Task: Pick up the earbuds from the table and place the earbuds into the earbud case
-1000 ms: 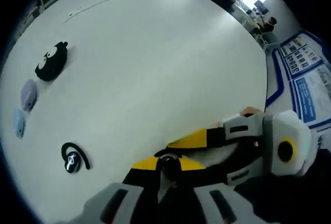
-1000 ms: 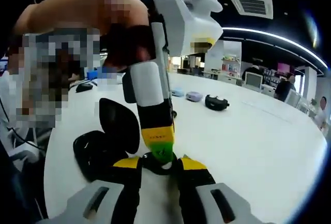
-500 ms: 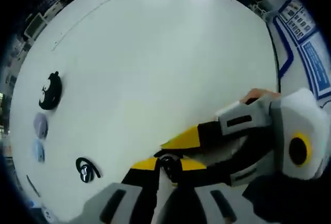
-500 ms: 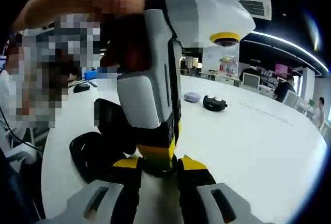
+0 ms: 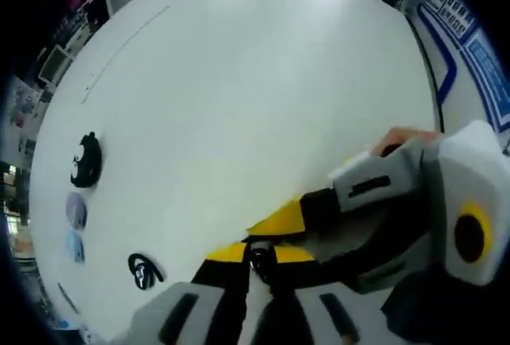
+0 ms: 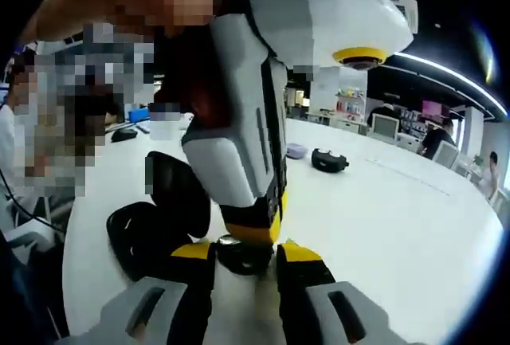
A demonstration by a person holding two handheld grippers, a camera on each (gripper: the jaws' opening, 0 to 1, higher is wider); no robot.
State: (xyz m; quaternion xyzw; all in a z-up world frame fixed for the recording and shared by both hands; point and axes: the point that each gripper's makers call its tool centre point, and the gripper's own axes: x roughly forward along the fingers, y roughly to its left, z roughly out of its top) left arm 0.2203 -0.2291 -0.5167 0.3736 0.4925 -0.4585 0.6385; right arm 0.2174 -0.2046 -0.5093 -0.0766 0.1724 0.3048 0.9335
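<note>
The left gripper (image 5: 259, 259) and the right gripper (image 6: 245, 256) meet tip to tip over the round white table (image 5: 239, 82), both pinching 1 small black earbud (image 6: 241, 256), probably to pass or turn it. The open black earbud case (image 6: 155, 217) waits just beside them, on the table. A 2nd black earbud with an ear hook (image 5: 143, 270) lies well apart on the table.
</note>
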